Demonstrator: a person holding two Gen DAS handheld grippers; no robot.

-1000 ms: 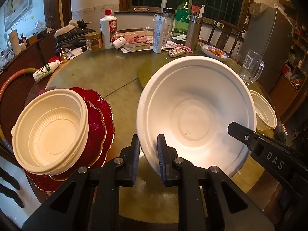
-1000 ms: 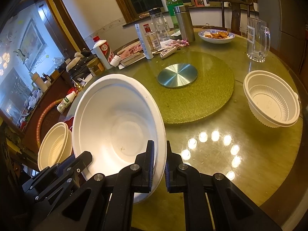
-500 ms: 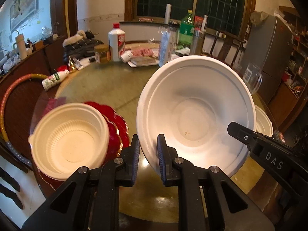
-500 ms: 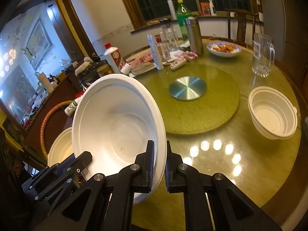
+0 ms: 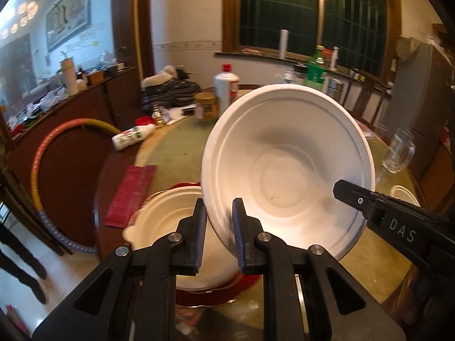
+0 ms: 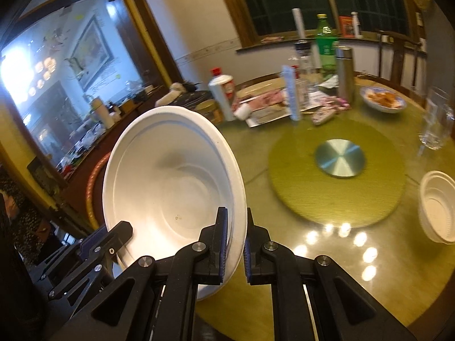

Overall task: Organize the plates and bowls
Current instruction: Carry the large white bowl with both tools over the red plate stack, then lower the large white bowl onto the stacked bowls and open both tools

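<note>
- Large white moulded-pulp disposable bowl [image 5: 287, 167]: held off the table, tilted, inside facing the cameras, above near-left stack.
- Left gripper [image 5: 218, 236]: clenched on bowl's left rim, one pad inside, one outside.
- Right gripper [image 6: 235, 248]: clenched on opposite rim, same way.
- Handling (est.): v. light, thin wall, semi-stiff; rim flexes if squeezed hard. Matt surface, low slip. Grip rim only, two opposite pts.
- Target (est.): cream ribbed disposable bowl [image 5: 170, 227] on red scalloped plates [image 5: 199, 292], near-left table edge.
- Small white ribbed bowl [image 6: 436, 206]: far right, well apart.
</note>
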